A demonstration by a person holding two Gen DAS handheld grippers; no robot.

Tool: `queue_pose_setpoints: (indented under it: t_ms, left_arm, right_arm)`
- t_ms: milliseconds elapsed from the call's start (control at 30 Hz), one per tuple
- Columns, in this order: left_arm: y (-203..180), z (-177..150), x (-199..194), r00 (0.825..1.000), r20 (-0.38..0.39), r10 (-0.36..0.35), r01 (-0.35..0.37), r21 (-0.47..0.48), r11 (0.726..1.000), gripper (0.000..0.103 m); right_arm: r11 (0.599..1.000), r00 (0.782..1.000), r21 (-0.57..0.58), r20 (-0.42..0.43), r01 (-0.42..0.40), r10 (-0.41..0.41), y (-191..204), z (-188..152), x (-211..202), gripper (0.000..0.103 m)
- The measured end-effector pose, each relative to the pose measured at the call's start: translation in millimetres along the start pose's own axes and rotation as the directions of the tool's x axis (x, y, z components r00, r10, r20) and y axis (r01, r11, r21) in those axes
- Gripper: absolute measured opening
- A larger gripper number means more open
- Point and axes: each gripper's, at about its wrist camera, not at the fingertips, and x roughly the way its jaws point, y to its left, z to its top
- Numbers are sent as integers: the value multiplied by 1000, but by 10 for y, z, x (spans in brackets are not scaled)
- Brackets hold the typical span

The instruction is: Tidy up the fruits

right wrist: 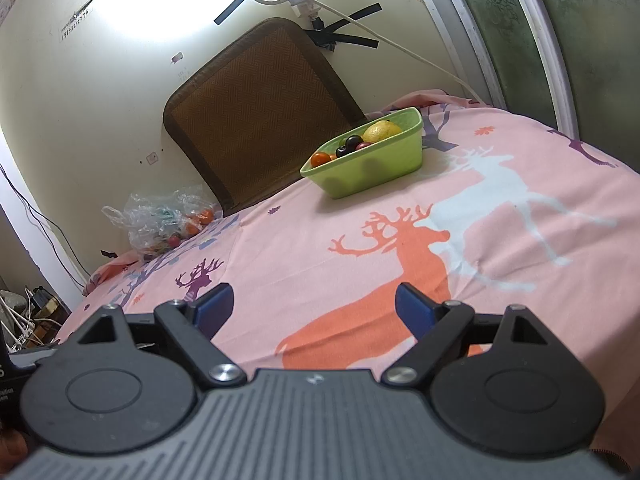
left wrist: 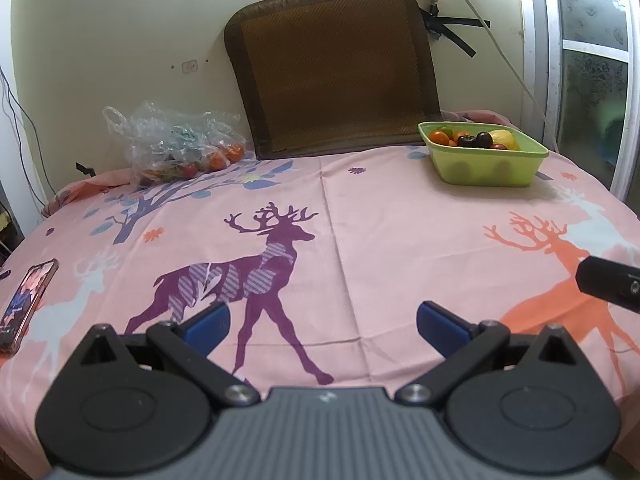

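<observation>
The sheet [left wrist: 360,216] over the table was pink, printed with a purple deer [left wrist: 240,280], an orange deer [right wrist: 384,280] and a pale grey-white one [right wrist: 492,192], plus small blue leaves. The basin [left wrist: 486,164] was lime green; in it lay orange [left wrist: 438,136], dark purple (nearly black) [left wrist: 484,139] and yellow [left wrist: 503,138] fruits. A brown woven mat [left wrist: 336,68] with a darker border leaned on the cream wall [left wrist: 120,40]. Each gripper [left wrist: 322,326] [right wrist: 314,312] was black with blue pads. The plastic bag [left wrist: 176,144] was clear.
</observation>
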Motion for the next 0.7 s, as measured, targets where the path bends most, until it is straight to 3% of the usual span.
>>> queue_pose_setpoints:
  t_ms: [700]
  left_arm:
    - [5, -11, 34, 1000, -22, -7, 7, -11, 1000, 103]
  right_arm:
    - [1000, 1000, 0, -1, 1, -1, 4, 2, 1, 90]
